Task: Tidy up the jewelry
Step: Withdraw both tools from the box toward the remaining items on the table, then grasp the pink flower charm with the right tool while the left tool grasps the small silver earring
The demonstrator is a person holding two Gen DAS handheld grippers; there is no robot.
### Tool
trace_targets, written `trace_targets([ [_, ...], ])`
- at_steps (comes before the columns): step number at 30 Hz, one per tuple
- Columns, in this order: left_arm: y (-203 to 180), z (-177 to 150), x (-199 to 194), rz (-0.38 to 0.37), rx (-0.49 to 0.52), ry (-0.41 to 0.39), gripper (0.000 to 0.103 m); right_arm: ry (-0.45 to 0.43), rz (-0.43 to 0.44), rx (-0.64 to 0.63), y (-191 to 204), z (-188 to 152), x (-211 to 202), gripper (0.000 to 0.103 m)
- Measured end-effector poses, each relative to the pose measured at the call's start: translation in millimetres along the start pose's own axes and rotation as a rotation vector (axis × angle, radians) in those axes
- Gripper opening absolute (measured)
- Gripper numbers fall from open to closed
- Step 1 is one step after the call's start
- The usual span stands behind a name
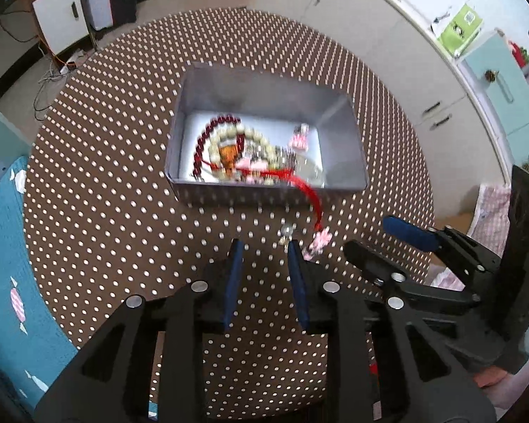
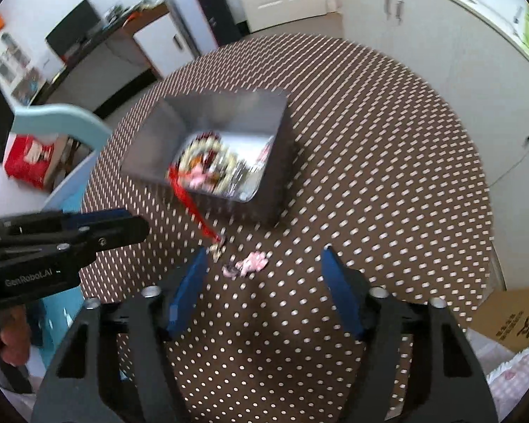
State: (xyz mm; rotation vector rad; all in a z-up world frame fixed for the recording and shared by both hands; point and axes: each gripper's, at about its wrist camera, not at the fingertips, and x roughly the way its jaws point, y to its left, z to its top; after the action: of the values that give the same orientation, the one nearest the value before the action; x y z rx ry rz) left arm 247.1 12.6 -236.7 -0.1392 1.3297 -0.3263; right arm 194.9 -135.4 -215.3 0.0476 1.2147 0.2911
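Note:
A grey metal tin on the dotted brown table holds a heap of bead bracelets and other jewelry. A red cord trails from the heap over the tin's near rim onto the table and ends at a small silver charm and a pink charm. My left gripper is open and empty, its right fingertip beside the silver charm. My right gripper is open over the table, with the pink charm lying between its fingers, untouched. The red cord runs back to the tin.
The round table has a brown cloth with white dots. A pale blue chair stands at its left, with a blue cushion. White cabinets run behind. A cardboard box sits low on the right. The left gripper shows at the left.

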Motion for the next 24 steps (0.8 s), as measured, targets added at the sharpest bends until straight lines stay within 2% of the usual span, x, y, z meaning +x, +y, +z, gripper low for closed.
trace_targets([
  [2,-1,-3,10,-0.004,0.013,0.019,0.027,0.011,-0.003,-0.013,2,-4,9,0.046],
  [4,-2,-5,20,-0.007,0.024,0.040,0.027,0.021,-0.006,-0.024,2,-6,18,0.042],
  [17,-7,5,56,-0.033,0.033,0.092,0.027,-0.024,0.067,-0.046,9,-10,32,0.008],
  [21,-18,10,68,-0.049,0.054,0.103,0.026,-0.006,0.111,0.011,-1,-8,33,0.008],
  [24,-23,15,73,-0.068,0.045,0.097,0.026,0.016,0.085,0.053,-9,-2,31,0.012],
])
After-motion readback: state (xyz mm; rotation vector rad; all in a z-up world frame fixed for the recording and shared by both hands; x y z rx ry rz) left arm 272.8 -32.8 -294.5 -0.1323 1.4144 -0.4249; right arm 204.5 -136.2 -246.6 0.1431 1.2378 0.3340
